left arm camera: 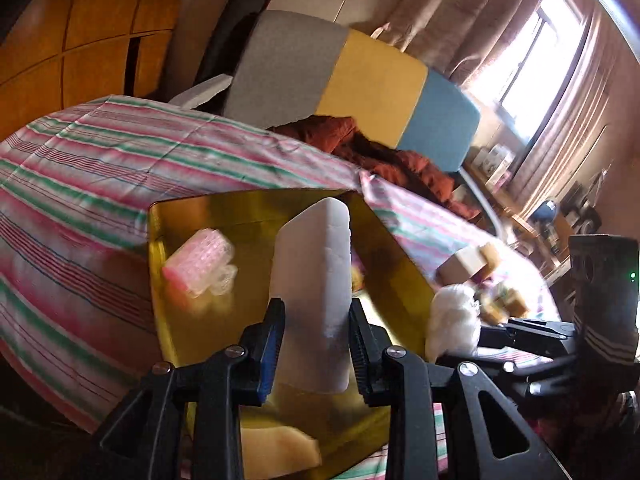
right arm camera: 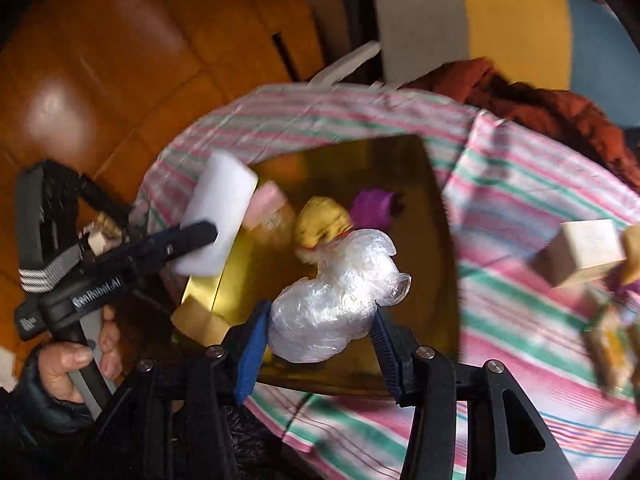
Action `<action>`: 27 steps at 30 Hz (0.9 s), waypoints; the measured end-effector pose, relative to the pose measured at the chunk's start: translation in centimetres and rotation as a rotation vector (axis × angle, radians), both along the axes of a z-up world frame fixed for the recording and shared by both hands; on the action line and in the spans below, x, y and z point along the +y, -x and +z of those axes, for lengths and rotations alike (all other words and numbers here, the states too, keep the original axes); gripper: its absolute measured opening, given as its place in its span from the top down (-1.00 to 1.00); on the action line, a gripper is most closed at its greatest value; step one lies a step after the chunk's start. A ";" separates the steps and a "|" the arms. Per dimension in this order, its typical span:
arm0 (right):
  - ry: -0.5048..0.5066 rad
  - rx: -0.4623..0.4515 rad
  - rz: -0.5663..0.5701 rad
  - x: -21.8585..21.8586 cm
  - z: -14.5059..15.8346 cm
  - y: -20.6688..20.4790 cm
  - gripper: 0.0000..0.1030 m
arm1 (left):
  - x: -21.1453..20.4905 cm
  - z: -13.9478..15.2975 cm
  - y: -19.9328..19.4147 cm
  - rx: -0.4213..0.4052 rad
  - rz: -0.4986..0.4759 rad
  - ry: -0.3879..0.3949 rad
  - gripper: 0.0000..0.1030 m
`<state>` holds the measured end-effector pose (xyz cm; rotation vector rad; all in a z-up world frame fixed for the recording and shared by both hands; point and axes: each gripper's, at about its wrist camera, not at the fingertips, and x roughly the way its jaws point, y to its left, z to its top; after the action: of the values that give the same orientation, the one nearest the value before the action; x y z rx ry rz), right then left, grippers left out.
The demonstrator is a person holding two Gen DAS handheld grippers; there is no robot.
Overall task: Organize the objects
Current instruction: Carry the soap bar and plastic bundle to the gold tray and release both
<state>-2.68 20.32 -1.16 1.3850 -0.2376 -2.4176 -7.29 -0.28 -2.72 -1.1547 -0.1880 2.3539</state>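
While blur hides the gold box's [right arm camera: 440, 240] contents, both tongs grip.

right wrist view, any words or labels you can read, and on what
"GenRobot.AI": white print on the black body of the left gripper, near the hand.
A short white mark lower on that body: too blurred to read.
Boxes on the far shelf in the left wrist view: print too small to read.

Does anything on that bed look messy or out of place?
Yes. Wooden blocks lie loose on the striped sheet, outside the gold box that already holds several items. A rust-red blanket is bunched up by the cushions. The pictures are blurred, so finer damage cannot be told.
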 end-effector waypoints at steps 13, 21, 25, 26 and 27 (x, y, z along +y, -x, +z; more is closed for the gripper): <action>0.051 -0.035 -0.016 -2.1 -2.2 -1.2 -0.60 | -5.0 -1.1 -0.2 -0.047 0.158 -0.028 0.00; 0.011 0.053 -0.045 -3.1 -1.1 -2.6 -0.64 | -3.8 1.2 -2.0 0.024 0.153 -0.011 0.00; -0.014 0.077 -0.046 -3.7 -1.0 -3.1 -0.64 | -2.9 1.9 -2.7 0.054 0.169 0.040 0.00; -0.021 0.084 -0.046 -3.8 -0.9 -3.2 -0.64 | -2.7 2.1 -2.9 0.066 0.173 0.053 0.00; -0.027 0.094 -0.050 -3.8 -0.9 -3.3 -0.64 | -2.5 2.2 -3.1 0.074 0.175 0.065 0.00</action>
<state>0.61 16.52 -2.01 1.2869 -0.2187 -2.5279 -4.16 -2.74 -0.53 -1.1190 -0.1951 2.5694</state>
